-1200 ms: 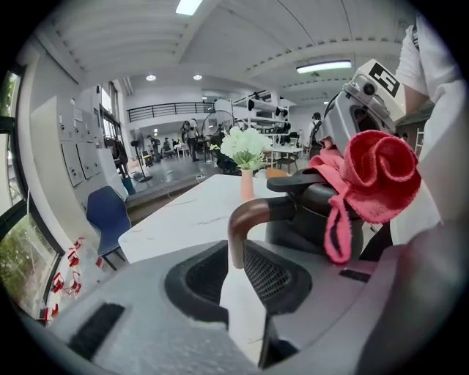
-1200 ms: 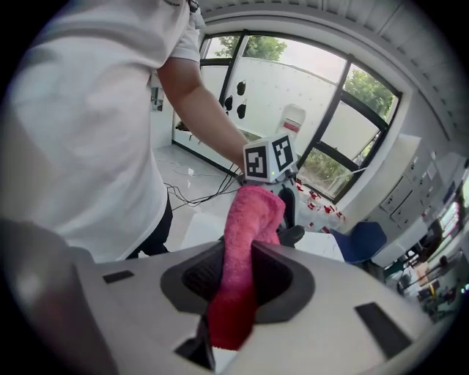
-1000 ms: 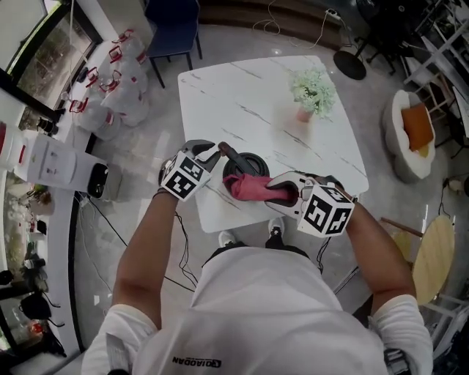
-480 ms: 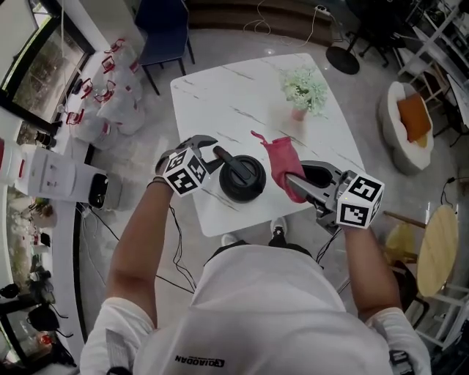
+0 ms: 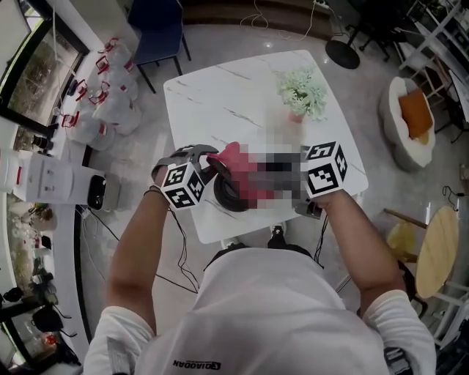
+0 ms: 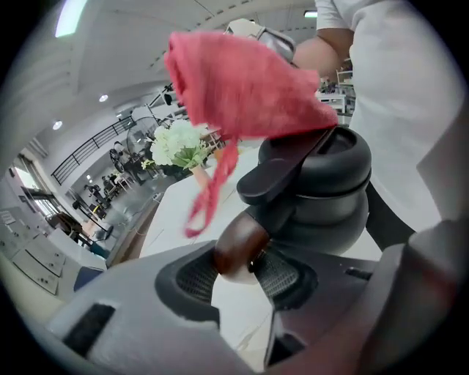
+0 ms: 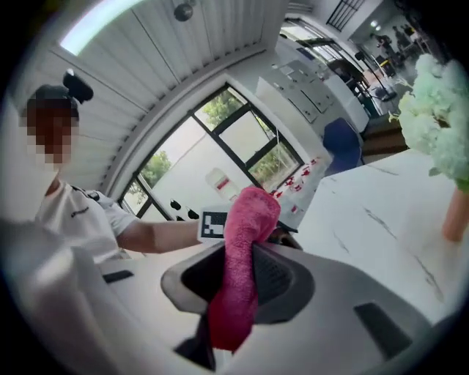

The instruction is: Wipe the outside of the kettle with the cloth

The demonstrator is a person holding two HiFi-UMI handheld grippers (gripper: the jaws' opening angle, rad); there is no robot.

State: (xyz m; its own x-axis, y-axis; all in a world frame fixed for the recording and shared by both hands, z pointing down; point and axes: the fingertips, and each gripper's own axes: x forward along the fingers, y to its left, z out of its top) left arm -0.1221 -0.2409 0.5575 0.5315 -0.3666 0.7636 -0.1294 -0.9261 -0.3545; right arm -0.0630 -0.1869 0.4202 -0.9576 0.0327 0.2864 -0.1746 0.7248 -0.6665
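White marble surface (image 5: 220,95) in a grey-floored room with big windows, a blue chair (image 5: 157,22) behind it and a pale seat with an orange cushion (image 5: 409,121) off to the right. On the surface: one black kettle (image 5: 229,198) near the front edge, and one pot of white flowers (image 5: 302,91) further back. One pink cloth (image 5: 236,157), held right over the kettle's lid. Two claws: the left claw (image 6: 238,267) has just been closing and is clamped on the kettle's brown handle (image 6: 236,253), and the right claw (image 7: 245,271) is pinched on the cloth
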